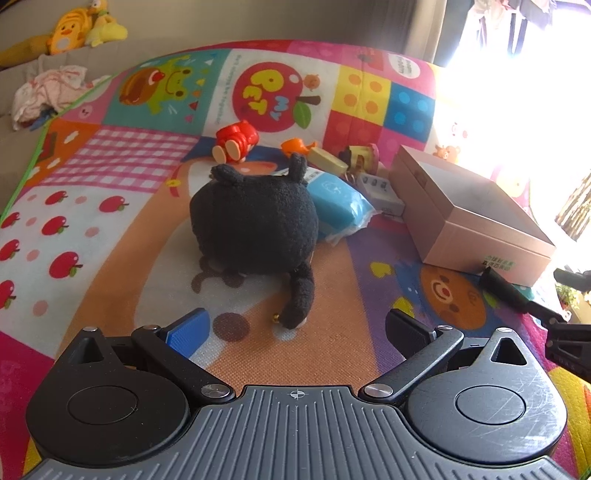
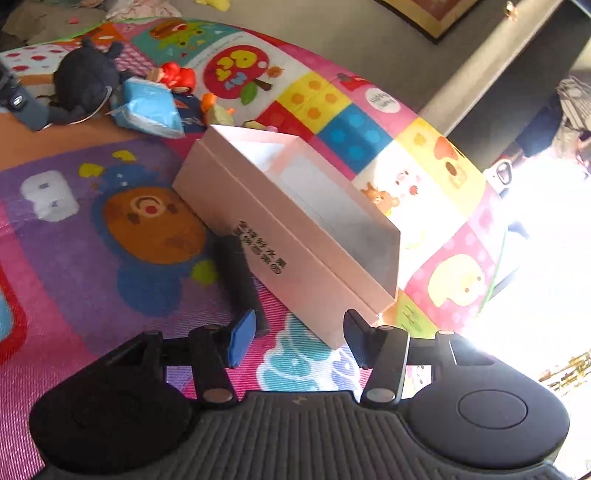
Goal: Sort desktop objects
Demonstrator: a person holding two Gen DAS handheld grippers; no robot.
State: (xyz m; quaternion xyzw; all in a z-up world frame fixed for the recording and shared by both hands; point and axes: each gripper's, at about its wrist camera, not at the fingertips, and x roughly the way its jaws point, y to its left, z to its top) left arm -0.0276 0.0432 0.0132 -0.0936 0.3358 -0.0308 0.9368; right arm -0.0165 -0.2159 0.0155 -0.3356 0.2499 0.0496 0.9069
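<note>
Two grippers hang over a glossy, brightly printed play mat of squares, apples and cartoon animals.

In the left wrist view, yellow stuffed toys lie in the upper left corner beside crumpled cloth. At centre sits a round, fuzzy black plush, its limb trailing toward the bottom of the frame. Above it lies a hard, shiny red plastic toy, and to its right a soft blue packet in crinkled clear wrap, touching the plush. Further right stands a smooth, flat-sided pink cardboard box, open at the top. A dark matte bar lies at its near corner. The left gripper, at the bottom, has its jaws spread wide with only bare mat between them.

In the right wrist view, the plush and packet lie in the upper left, and the box runs diagonally through the centre. The dark bar rests along the box's left wall. The right gripper has its jaws parted, the box's near corner just ahead between them, the pads not pressing on it.
</note>
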